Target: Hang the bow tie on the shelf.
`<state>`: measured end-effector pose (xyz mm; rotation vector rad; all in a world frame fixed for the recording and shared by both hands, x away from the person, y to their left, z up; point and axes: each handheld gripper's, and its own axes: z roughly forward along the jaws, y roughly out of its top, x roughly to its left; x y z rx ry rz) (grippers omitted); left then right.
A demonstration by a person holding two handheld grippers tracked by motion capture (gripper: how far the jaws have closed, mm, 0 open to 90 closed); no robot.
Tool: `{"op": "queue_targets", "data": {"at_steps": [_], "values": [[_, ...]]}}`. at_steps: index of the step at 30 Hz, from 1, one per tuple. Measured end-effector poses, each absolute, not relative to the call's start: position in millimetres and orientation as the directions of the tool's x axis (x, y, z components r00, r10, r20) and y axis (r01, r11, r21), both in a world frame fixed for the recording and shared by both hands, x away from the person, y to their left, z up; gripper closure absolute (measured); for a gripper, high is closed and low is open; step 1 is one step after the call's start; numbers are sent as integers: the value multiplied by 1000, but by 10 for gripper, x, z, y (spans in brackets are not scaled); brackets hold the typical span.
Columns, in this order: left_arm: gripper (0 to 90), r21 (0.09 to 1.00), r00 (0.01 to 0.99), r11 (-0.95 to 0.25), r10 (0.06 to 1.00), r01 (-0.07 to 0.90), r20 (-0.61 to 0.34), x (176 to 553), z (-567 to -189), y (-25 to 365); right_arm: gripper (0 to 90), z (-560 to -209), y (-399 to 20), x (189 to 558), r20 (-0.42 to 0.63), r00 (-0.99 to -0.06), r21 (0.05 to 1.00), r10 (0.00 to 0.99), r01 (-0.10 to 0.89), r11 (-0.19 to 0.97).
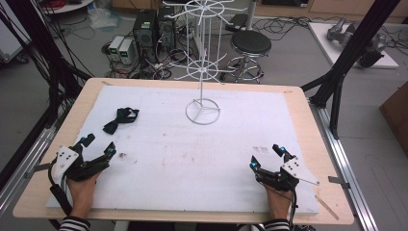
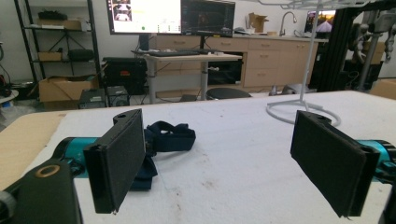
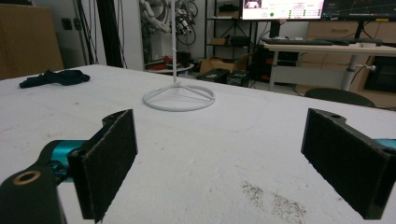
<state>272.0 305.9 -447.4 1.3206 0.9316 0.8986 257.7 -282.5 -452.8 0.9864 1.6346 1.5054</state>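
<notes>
White foam sheeting is covering the counter [image 1: 192, 159], and both grippers are resting on its near edge. The left gripper [image 1: 98, 147] is sitting with its jaws spread wide apart, holding nothing; the right gripper [image 1: 265, 155] is likewise gaping empty. Just beyond the left gripper, the dark bow tie [image 1: 120, 119] is lying flat. Farther back, the white wire rack [image 1: 203, 62] is standing upright.
</notes>
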Motion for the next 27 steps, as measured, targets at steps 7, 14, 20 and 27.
{"op": "queue_targets", "data": {"at_steps": [7,14,20,27], "values": [[182,998,395,64,916,25,-69,2793,-4300,3141,97,-4528,-2823,2576,1,-468,996,884,75,38],[187,997,423,36,904,65,-60,2917,-4148,3199,97,-4528,-2825,2577,1,-470,997,883,74,38],[188,993,443,-36,896,115,-19,3111,-4056,3196,97,-4528,-2825,2576,4,-468,996,883,76,35],[188,977,472,-93,882,192,-9,3335,-4025,3171,97,-4528,-2824,2576,5,-468,996,884,77,35]]}}
